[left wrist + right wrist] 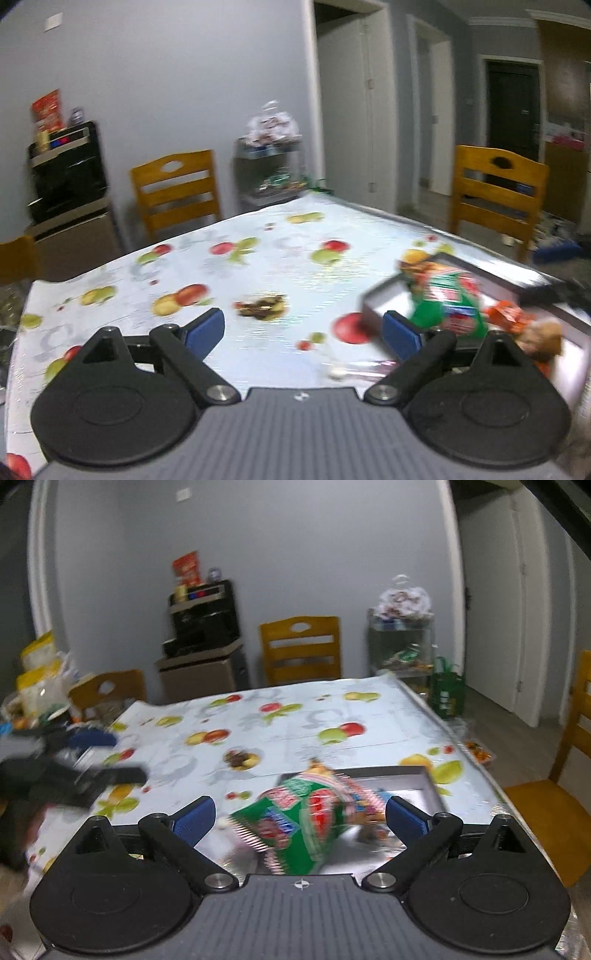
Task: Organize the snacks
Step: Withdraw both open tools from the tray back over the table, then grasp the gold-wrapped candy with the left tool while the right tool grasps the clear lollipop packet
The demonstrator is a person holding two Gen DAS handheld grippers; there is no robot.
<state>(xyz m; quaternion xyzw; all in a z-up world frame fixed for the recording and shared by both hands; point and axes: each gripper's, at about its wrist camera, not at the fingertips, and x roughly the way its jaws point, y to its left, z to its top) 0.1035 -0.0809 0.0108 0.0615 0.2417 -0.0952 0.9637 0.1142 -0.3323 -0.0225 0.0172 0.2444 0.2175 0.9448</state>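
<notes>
Crinkly green-and-red foil snack bag (295,823) lies lower centre over shallow grey rectangular tray (424,779); right gripper (297,814) and left gripper (304,330) both released, jaws spread.

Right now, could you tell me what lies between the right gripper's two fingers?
In the right wrist view, the green snack bag lies between the right gripper's open fingers, untouched.

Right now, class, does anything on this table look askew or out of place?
Yes: the green snack bag lies tilted across the grey tray's near edge, partly hanging out. A small dark snack sits loose on the tablecloth.
</notes>
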